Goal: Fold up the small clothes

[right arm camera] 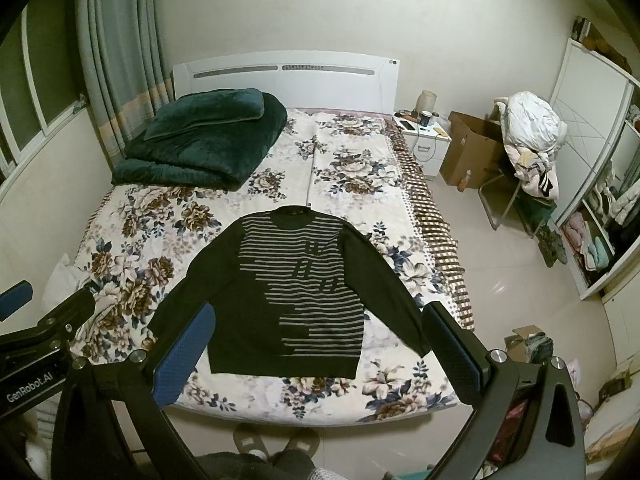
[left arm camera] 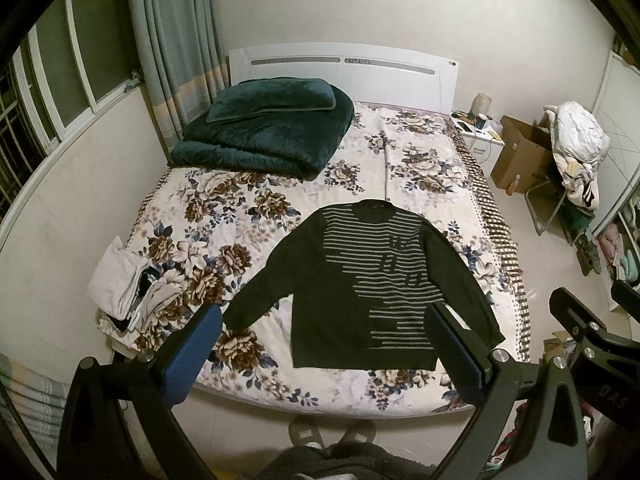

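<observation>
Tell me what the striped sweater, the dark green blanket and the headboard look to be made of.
Sweater: probably a fine knit, matte, with ribbed collar and hem bands and woven-in grey stripes.
Blanket: likely plush fleece or velvet; soft sheen along thick folds.
Headboard: a hard white panel, smooth and slightly glossy, perhaps painted wood or laminate; which one is unclear.

The left gripper (left arm camera: 322, 344) fills the lower frame of its own view, jaws spread wide and empty. The right gripper (right arm camera: 318, 346) sits likewise, parted wide, holding nothing.
</observation>
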Demonstrator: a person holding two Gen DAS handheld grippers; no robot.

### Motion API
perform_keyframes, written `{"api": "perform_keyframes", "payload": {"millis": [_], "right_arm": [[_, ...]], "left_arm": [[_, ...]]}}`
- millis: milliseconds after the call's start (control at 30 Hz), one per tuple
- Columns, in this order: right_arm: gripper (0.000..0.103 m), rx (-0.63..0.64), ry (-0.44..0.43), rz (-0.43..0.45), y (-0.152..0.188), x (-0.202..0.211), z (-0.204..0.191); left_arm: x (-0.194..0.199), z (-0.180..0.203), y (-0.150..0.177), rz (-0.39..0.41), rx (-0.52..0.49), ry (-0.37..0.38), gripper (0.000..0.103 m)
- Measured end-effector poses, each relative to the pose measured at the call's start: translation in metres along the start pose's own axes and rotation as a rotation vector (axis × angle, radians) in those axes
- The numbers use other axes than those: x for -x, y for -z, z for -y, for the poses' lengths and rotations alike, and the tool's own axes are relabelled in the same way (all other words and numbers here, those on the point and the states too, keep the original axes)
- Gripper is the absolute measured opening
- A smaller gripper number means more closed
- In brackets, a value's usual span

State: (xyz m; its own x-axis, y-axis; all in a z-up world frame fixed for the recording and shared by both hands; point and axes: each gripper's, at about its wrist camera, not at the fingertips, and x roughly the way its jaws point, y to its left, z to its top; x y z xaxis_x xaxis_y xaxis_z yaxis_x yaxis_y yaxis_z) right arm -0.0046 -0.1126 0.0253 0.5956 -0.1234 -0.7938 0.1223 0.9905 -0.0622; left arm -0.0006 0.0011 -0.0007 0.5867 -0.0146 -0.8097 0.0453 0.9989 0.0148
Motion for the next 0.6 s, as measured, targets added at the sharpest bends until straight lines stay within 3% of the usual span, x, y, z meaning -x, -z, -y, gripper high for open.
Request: {"api": "perform_keyframes", "payload": {"millis": [167, 267, 333, 433, 600], "right_arm": [[0.103, -0.011, -0.006, -0.009, -0.014, -0.007, -0.006], [0.103, -0.049, -0.03, -0.033, -0.016, -0.026, -0.003], [0.103, -0.075, -0.03, -0.052, -0.017, -0.053, -0.012], [0.103, -0.157, 0.013, -0.101, -0.012, -0.104, 0.015], [0.103, -0.326, 0.116, -0.197, 0.025, -0.208, 0.092]], "left_arm": [[-0.001, 0.0, 0.0, 0.004, 0.009, -0.006, 0.103], [-0.016, 0.004, -0.012, 0.041, 0.017, -0.05, 0.103], [-0.039, 0.008, -0.02, 0.074, 0.011, -0.092, 0.103], [-0.075, 0.0, -0.034, 0.088, 0.001, -0.126, 0.103], [-0.166, -0.002, -0.031, 0.007, 0.002, -0.133, 0.103]]}}
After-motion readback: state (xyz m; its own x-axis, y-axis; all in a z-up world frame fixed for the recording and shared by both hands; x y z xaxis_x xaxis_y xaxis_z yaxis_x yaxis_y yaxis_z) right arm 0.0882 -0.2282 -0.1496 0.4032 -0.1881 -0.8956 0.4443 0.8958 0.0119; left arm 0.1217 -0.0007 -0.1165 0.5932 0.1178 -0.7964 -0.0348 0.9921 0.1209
